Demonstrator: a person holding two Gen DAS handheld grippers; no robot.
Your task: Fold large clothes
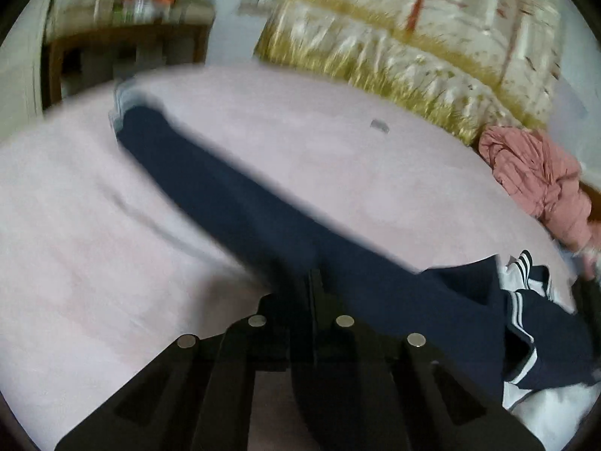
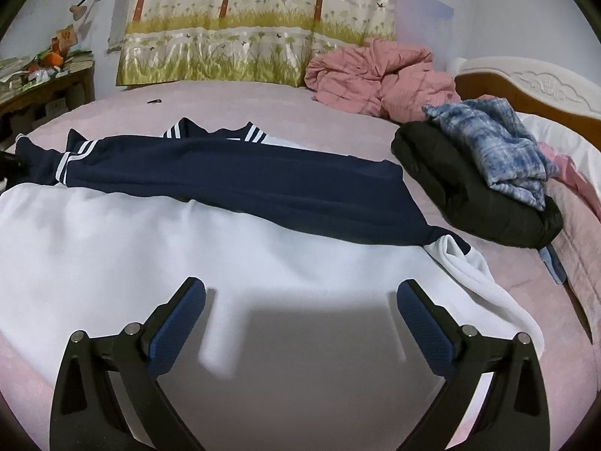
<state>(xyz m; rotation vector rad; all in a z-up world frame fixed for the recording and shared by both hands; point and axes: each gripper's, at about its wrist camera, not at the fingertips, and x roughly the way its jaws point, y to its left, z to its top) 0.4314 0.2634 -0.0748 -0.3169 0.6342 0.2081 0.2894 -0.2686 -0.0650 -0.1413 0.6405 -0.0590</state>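
A navy and white jacket [image 2: 233, 188] lies spread across a pink bed sheet [image 2: 263, 101], its white body nearest the right camera and its navy sleeves and striped collar farther back. In the left wrist view, one long navy sleeve [image 1: 210, 184] stretches away over the sheet toward a pale cuff at its far end, and the picture is blurred. The left gripper [image 1: 313, 282] has its jaws drawn together on the near part of that sleeve, with dark fabric bunched right at the tips. The right gripper [image 2: 300, 300] hangs just above the white part of the jacket with its jaws spread wide and nothing between its blue pads [image 2: 184, 319]; its shadow falls on the cloth below. To the right on the bed sit a black garment [image 2: 469, 195] with a blue plaid shirt [image 2: 499, 150] piled on top, and a crumpled pink quilt [image 2: 375, 75] lies behind them by the curtain [image 2: 244, 22]. A cluttered wooden table [image 2: 45, 82] stands at the left.
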